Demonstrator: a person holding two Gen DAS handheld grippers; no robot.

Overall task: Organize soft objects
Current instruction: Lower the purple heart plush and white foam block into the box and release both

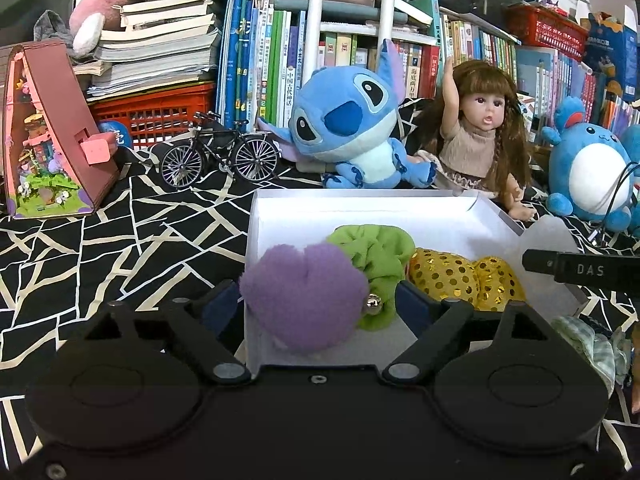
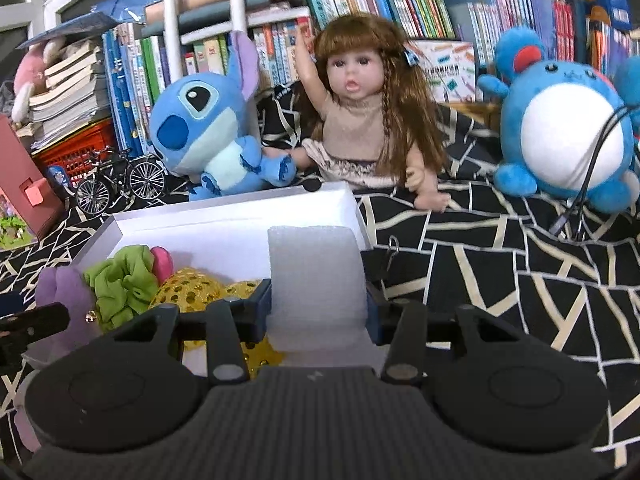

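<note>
A white box (image 1: 360, 210) (image 2: 224, 216) lies on the black patterned cloth. Inside are a green scrunchie (image 1: 376, 256) (image 2: 120, 280) and a gold sequin pouch (image 1: 460, 276) (image 2: 192, 292). My left gripper (image 1: 320, 304) is shut on a fuzzy purple scrunchie (image 1: 304, 300) (image 2: 64, 296) over the box's near left corner. My right gripper (image 2: 319, 308) is shut on a white foam sheet (image 2: 316, 276) (image 1: 548, 236), held upright at the box's right side. A pink item (image 2: 162, 264) shows behind the green scrunchie.
A Stitch plush (image 1: 352, 124) (image 2: 212, 128), a doll (image 1: 476, 132) (image 2: 360, 112) and a round blue plush (image 1: 588, 168) (image 2: 568, 132) sit behind the box. A toy bicycle (image 1: 220, 156) and a pink house model (image 1: 48, 132) stand left. Checked cloth (image 1: 588, 344) lies right.
</note>
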